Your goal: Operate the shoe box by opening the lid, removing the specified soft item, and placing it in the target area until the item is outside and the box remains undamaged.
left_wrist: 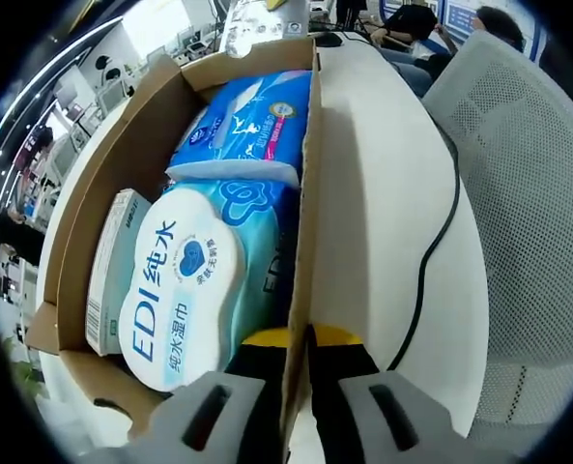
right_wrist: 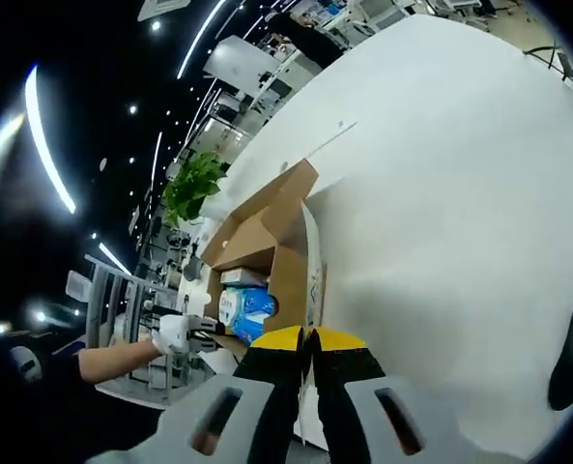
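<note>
An open brown cardboard shoe box [left_wrist: 102, 184] lies lengthwise ahead of me. Inside, a soft pack of EDI wet wipes [left_wrist: 185, 290] with a white oval lid lies nearest. A blue soft pack [left_wrist: 247, 126] lies beyond it, and a small white carton [left_wrist: 112, 261] stands against the left wall. My left gripper [left_wrist: 300, 362] is shut on the box's right wall [left_wrist: 308, 193], which runs up between the jaws. In the right gripper view the same box [right_wrist: 267, 251] sits on a white table, flaps up. My right gripper [right_wrist: 305, 353] is shut, with the box's white outer edge [right_wrist: 312, 280] running into the jaws.
A white table [left_wrist: 383, 193] stretches right of the box, with a black cable [left_wrist: 431, 251] across it. A grey mesh chair back [left_wrist: 528, 193] stands at the right. A gloved hand [right_wrist: 173, 333] reaches in at the box's left. A green plant [right_wrist: 191, 188] stands beyond.
</note>
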Action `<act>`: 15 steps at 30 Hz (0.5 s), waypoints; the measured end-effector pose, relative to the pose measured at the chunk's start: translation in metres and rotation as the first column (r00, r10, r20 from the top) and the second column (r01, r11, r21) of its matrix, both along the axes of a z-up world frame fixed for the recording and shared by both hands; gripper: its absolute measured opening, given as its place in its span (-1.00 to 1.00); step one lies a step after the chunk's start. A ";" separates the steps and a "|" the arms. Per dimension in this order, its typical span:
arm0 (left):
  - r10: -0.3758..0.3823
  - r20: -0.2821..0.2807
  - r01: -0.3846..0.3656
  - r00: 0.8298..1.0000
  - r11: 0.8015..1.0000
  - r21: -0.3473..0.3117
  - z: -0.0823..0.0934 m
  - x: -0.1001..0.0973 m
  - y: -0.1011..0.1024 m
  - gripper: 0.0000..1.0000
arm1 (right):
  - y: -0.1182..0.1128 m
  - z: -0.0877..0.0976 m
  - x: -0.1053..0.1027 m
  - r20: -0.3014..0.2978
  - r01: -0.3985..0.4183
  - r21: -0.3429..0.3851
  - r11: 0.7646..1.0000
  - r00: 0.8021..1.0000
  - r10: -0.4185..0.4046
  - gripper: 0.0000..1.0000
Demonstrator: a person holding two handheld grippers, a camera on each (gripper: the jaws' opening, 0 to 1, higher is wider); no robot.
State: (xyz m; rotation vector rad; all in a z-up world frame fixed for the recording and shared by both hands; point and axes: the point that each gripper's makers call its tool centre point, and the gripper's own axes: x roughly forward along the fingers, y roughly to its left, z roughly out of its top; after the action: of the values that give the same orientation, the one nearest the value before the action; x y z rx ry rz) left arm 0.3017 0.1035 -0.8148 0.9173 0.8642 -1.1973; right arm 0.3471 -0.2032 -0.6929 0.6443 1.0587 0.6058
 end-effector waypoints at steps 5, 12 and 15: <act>0.017 0.000 -0.017 1.000 1.000 0.000 0.001 -0.002 0.004 -0.93 | 0.005 -0.004 -0.001 -0.010 -0.021 -0.003 1.000 1.000 0.021 -1.00; 0.027 -0.001 -0.027 1.000 1.000 -0.001 -0.001 -0.004 0.011 -0.93 | 0.020 -0.006 0.002 -0.028 -0.035 0.047 0.998 0.999 0.037 -1.00; 0.029 -0.008 -0.029 1.000 1.000 0.003 -0.001 -0.005 0.014 -0.93 | 0.025 -0.009 0.006 -0.036 -0.035 0.056 0.998 0.999 0.037 -1.00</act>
State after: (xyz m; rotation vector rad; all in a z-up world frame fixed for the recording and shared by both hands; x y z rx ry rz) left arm 0.2970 0.1179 -0.8158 0.9004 0.8830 -1.1758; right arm 0.3535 -0.1786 -0.7018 0.6880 1.0935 0.6580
